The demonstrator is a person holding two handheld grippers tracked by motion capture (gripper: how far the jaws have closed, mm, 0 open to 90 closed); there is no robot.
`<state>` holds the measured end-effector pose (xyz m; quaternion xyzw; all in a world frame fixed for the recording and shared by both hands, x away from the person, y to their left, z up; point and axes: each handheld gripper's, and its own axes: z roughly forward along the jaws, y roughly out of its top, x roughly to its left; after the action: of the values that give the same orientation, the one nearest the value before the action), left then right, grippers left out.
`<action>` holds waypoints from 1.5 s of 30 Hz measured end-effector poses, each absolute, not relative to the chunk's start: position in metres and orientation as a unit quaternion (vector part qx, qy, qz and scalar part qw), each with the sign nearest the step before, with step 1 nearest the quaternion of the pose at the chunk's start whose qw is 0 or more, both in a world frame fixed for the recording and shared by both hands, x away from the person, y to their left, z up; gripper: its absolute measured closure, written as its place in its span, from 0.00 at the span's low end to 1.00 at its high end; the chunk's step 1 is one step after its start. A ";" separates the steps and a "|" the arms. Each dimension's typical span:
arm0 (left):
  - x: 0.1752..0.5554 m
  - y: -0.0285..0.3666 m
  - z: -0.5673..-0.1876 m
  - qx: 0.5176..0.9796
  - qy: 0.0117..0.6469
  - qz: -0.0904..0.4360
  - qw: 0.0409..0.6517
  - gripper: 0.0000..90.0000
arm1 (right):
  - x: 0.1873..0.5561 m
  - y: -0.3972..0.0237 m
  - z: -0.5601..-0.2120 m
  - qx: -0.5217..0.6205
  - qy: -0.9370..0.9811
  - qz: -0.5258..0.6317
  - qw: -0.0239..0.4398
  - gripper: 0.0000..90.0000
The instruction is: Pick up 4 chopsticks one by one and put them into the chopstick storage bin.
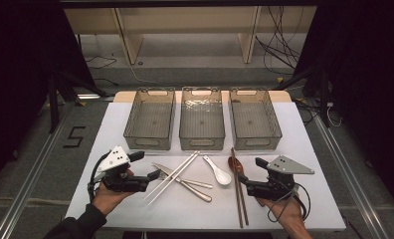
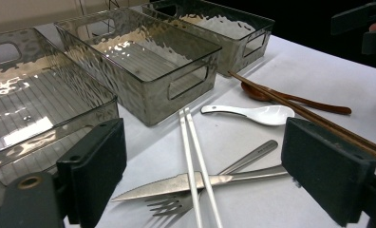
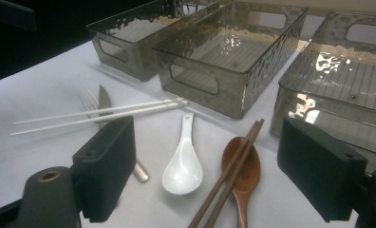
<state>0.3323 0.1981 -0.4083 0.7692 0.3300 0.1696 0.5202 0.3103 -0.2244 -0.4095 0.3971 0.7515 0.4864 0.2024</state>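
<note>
3 clear grey bins sit in a row across the middle of the high view: left bin [image 1: 149,118], middle bin [image 1: 201,117], right bin [image 1: 254,118], with nothing in them. Below them lie white chopsticks [image 1: 172,177] crossing a knife [image 1: 177,177] and fork [image 1: 185,180], a white spoon [image 1: 218,172], a wooden spoon [image 1: 234,165] and brown chopsticks [image 1: 239,186]. The left gripper [image 1: 153,175] at lower left and the right gripper [image 1: 242,179] at lower right both stand open, holding nothing.

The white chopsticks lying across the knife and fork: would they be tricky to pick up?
Probably. The white chopsticks look thin, stiff and smooth, so they may slip between pads. They rest across the knife and fork, so a nudge could roll or scatter them. They seem light.
</note>
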 end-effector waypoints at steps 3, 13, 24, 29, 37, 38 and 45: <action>0.335 0.198 -0.410 0.772 0.335 0.163 0.515 0.17 | 0.311 -0.225 -0.409 0.399 0.750 0.486 0.204 0.24; 0.339 0.192 -0.409 0.782 0.338 0.145 0.503 0.17 | 0.312 -0.227 -0.407 0.402 0.747 0.489 0.203 0.24; 0.355 0.176 -0.402 0.819 0.359 0.129 0.430 0.17 | 0.312 -0.226 -0.406 0.400 0.750 0.486 0.205 0.25; 0.362 0.167 -0.403 0.841 0.361 0.125 0.383 0.17 | 0.313 -0.226 -0.406 0.401 0.753 0.482 0.201 0.25; 0.379 0.162 -0.406 0.859 0.374 0.091 0.337 0.17 | 0.314 -0.225 -0.407 0.401 0.757 0.478 0.197 0.25; 0.381 0.160 -0.407 0.861 0.377 0.089 0.331 0.18 | 0.314 -0.224 -0.407 0.401 0.758 0.476 0.197 0.25; 0.393 0.145 -0.418 0.885 0.373 0.072 0.267 0.25 | 0.314 -0.224 -0.408 0.399 0.760 0.475 0.193 0.25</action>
<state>0.3933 0.1449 -0.4182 0.8854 0.3735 0.0723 0.2671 0.3141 -0.2239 -0.4077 0.3986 0.7604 0.4752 0.1926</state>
